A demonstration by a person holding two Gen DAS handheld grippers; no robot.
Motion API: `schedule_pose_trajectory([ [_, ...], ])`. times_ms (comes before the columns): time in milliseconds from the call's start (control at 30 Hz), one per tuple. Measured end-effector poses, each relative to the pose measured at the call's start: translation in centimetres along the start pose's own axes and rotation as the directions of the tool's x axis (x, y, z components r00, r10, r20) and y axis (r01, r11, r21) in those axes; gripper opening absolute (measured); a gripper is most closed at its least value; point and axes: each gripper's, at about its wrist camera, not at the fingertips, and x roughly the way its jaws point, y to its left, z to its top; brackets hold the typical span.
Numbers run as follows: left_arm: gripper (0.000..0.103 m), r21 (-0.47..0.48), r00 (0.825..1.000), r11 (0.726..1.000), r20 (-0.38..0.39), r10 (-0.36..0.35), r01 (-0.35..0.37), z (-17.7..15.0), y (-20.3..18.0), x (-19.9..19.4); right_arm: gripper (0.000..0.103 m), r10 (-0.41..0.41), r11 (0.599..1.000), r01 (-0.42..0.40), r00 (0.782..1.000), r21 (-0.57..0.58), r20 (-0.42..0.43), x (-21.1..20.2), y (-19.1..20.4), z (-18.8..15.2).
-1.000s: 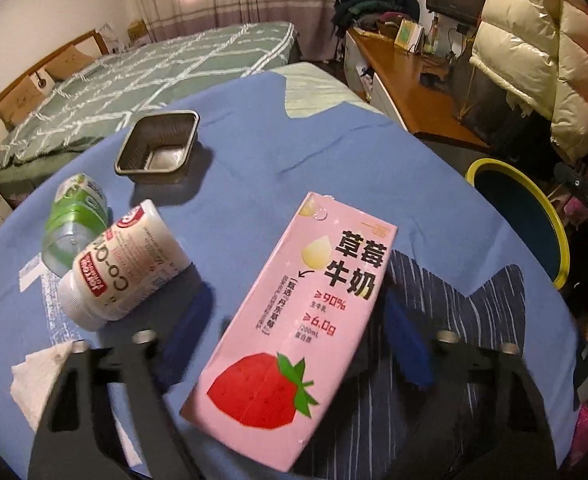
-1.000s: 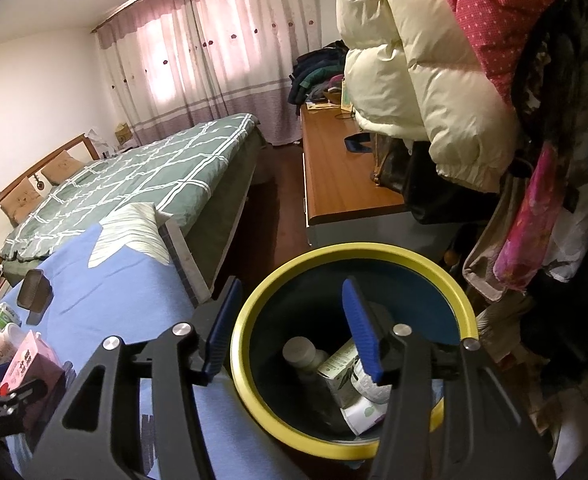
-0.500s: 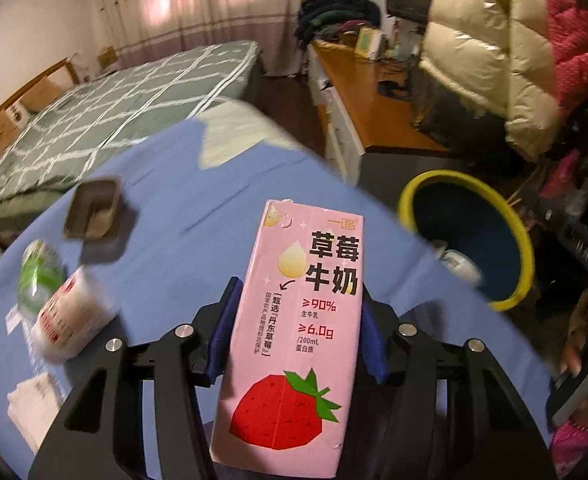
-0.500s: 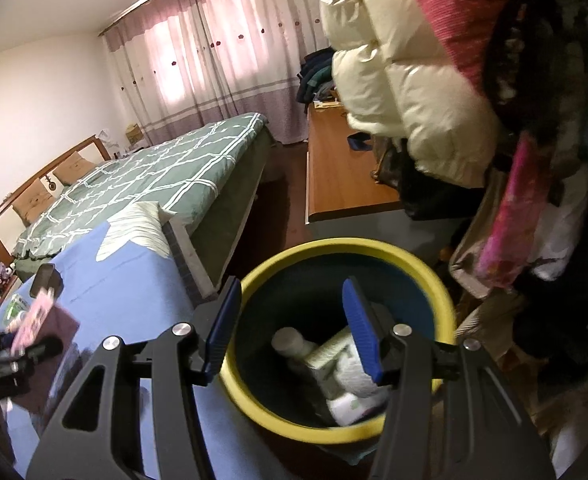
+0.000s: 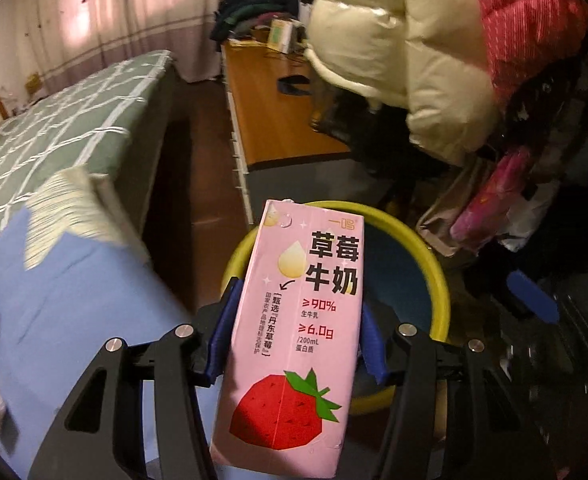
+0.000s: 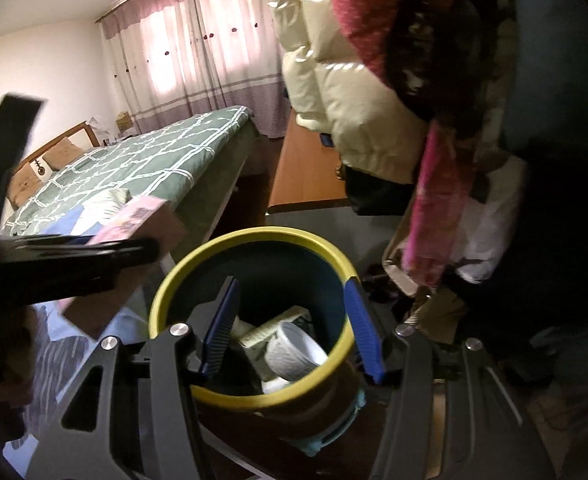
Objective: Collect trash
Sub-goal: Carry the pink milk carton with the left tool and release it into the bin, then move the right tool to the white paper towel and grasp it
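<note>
Bedroom: green checked bed [image 5: 54, 128], blue tablecloth [image 5: 74, 300], wooden floor.
Change: pink rectangular strawberry-milk carton [image 5: 294, 332], earlier lying on the table, now hangs over the round yellow-rimmed dark bin [image 5: 434, 276].
Left gripper [image 5: 294, 344]: clamped on the carton's glossy sides.
Right gripper [image 6: 290, 328]: spread, nothing between, above the bin.

Pink milk carton [image 5: 294, 332]: "草莓牛奶", "≥90%", "≥6.0g", "/200mL"; smaller vertical print perhaps "丹东草莓".

The left tool [image 5: 296, 344] tilts steeply downward, its 2 blue pads [image 5: 224, 336] pressed inward. The right tool [image 6: 290, 330] slants down gentler, jaws parted, gripping nothing.
</note>
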Motion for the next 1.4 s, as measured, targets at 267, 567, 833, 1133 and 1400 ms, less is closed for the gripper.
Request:
schedule_pose_trajectory([
  [267,0.055,-0.003,0.998,1.0,-0.055,-0.018,0.018,1.4,-3.0,4.8,0.055,-0.026,0.999,0.026,1.0,0.022,0.009,-0.7,-2.4,0.2],
  [567,0.087,-0.041,0.996,0.996,0.048,0.079,-0.077,-0.6,-1.2,1.0,0.056,-0.002,1.0,0.002,1.0,0.007,0.0,-0.5,-1.5,0.1],
  [833,0.094,-0.22,0.948,0.962,0.236,0.214,-0.162,-6.2,5.1,-10.3,0.058,0.026,0.999,-0.026,1.0,-0.037,0.003,-0.9,1.0,0.0],
  [1133,0.098,-0.513,0.782,0.773,0.276,0.559,-0.372,-18.3,15.6,-22.9,0.059,0.073,0.99,-0.071,0.997,-0.125,0.006,-1.7,5.9,-0.1],
  [1400,0.098,-0.713,0.525,0.428,0.098,0.845,-0.556,-30.2,24.9,-30.9,0.061,0.207,0.94,-0.214,0.977,-0.265,-0.052,-2.7,15.2,-1.2],
])
